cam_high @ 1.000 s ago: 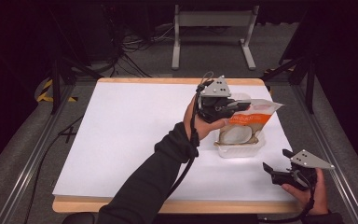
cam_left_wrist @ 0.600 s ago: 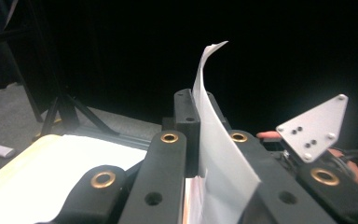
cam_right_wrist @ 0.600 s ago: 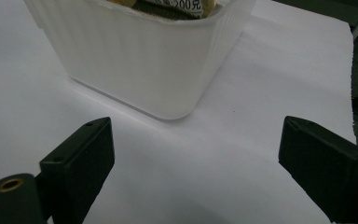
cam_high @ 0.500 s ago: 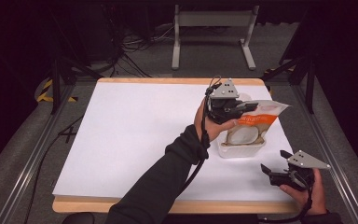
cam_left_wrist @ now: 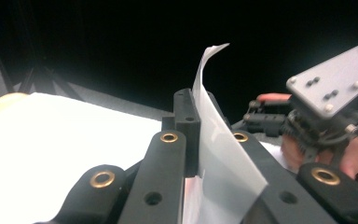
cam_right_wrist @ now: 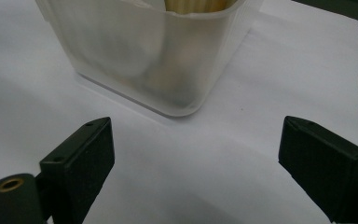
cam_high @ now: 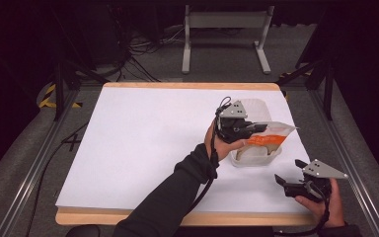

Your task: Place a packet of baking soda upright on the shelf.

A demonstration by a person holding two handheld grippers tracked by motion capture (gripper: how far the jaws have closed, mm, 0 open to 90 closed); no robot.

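In the right gripper view the tub (cam_right_wrist: 158,56) is cut off by the top edge, its pale contents blurred, while in the high view the pouch's (cam_high: 271,134) print is too small to read.

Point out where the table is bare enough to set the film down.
The white sheet is bare all along its left and middle, from the far edge to the near edge, left of the left gripper. It is crowded at the right: the tub, the film and the right gripper sit close together.
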